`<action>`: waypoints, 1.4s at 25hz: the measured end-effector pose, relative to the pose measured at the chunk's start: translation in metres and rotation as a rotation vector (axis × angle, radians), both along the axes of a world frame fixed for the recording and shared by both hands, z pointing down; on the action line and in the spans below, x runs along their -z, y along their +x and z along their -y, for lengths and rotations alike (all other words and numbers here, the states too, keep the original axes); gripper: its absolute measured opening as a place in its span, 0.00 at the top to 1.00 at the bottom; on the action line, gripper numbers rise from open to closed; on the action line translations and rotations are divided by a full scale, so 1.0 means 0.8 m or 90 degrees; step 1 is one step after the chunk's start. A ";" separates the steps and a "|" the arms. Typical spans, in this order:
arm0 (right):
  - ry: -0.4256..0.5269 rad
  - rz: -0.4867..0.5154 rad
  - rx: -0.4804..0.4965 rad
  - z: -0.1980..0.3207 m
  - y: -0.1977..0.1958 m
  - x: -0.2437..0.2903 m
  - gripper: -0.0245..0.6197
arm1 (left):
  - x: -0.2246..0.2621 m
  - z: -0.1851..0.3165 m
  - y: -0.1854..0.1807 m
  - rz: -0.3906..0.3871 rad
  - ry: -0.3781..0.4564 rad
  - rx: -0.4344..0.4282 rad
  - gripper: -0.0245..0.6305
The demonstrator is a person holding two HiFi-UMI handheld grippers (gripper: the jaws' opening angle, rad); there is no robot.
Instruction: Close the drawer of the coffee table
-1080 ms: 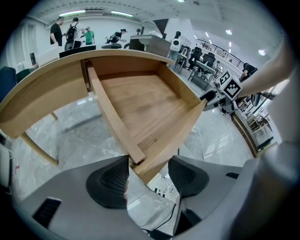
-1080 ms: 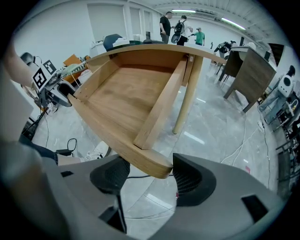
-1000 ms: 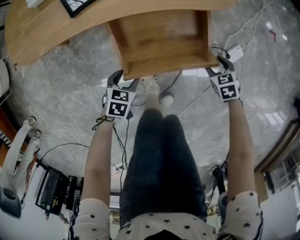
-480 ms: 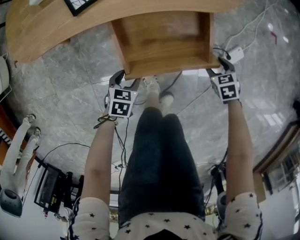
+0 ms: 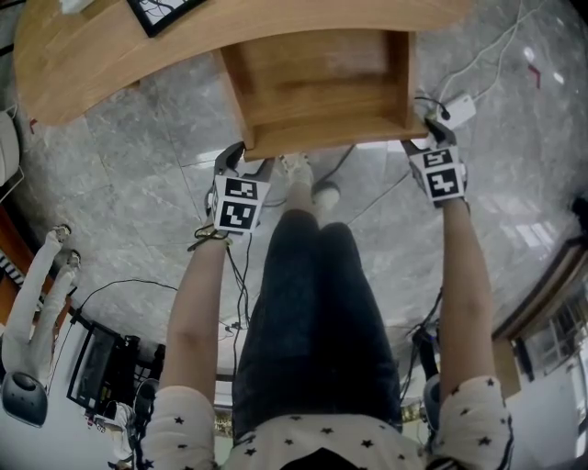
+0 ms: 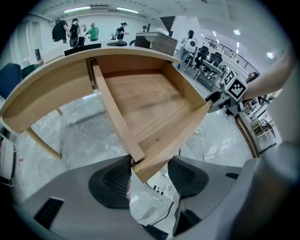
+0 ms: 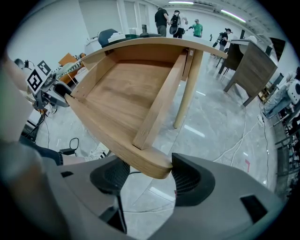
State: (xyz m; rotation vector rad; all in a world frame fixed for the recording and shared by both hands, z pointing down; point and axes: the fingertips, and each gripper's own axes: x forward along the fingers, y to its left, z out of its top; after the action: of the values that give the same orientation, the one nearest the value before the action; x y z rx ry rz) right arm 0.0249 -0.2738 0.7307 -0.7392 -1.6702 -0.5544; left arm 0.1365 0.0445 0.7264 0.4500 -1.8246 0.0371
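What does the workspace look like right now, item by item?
Surface: wooden coffee table, curved top, on marble floor.
Job's things: drawer pulled open, empty.
Clutter: black-framed item on the tabletop.
Grippers: left gripper and right gripper, jaws apart, each straddling a front corner of the drawer.
Cables: white cables on the floor right of the drawer; black cable lower left.
Surroundings: people and desks in the distance.

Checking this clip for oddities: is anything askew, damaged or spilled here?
Nothing stands out. The drawer is pulled out of the coffee table, looks square and is empty. The left gripper and right gripper each have open fingers around a front corner.
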 end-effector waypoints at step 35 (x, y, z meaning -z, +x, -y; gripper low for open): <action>-0.023 -0.033 -0.025 -0.013 -0.004 0.065 0.54 | 0.069 -0.019 -0.022 -0.009 0.026 0.026 0.58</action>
State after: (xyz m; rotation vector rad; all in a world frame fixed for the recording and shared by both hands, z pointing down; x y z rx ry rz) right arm 0.0219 -0.2636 0.6790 -0.7398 -1.6469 -0.4739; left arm 0.1192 0.0598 0.6710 0.4404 -1.8224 -0.0315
